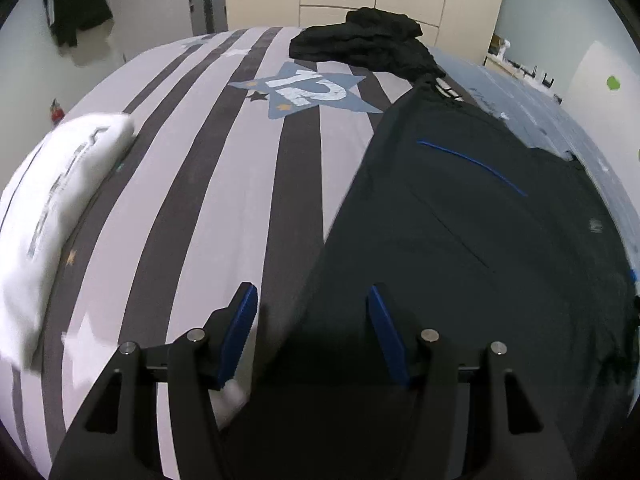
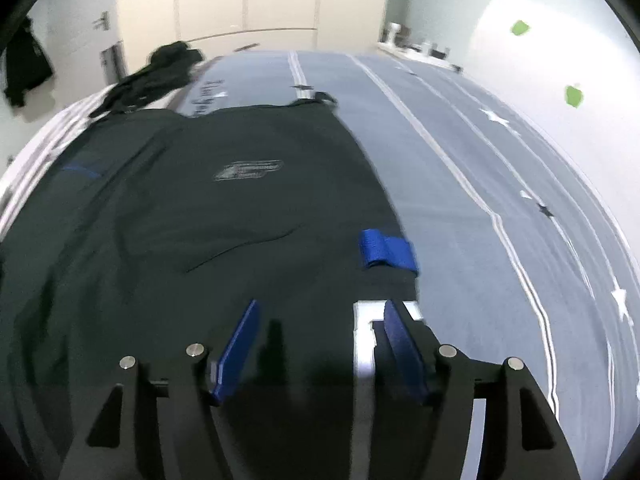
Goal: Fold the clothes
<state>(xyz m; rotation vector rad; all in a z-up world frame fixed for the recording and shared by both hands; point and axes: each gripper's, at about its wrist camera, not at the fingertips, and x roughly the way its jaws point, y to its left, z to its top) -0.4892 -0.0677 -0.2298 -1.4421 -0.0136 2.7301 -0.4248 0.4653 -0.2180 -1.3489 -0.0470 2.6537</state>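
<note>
The left gripper (image 1: 312,300) is hanging low over the bed (image 1: 208,184), its blue-padded jaws standing wide apart with nothing between them. Straight ahead of the jaws and running off to their right, a dark garment (image 1: 460,208) is lying spread flat on the striped cover; its near edge is passing under the right-hand jaw, while the left-hand jaw is sitting over bare cover. A thin blue line of piping (image 1: 472,164) is showing on the cloth, ahead and to the right. Far beyond the jaws a crumpled pile of black clothes (image 1: 360,44) is resting near the bed's far end, and well off to the left a folded white garment (image 1: 56,184) is lying at the edge (slightly blurred). Between the two, ahead of the jaws, a blue star printed with the number 12 (image 1: 308,90) is marking the cover.

The right gripper (image 2: 318,308) is likewise holding its jaws apart and empty, poised just above the same dark garment (image 2: 224,208), which is filling the space ahead and to the left. A grey logo (image 2: 248,170) is showing on the cloth, farther ahead. Just ahead of the right-hand jaw a blue tab (image 2: 386,250) is lying at the garment's edge, and a white marking (image 2: 366,340) is sitting beside that jaw (what it is, I cannot tell). To the right, the blue part of the cover (image 2: 460,184) is lying bare.
</note>
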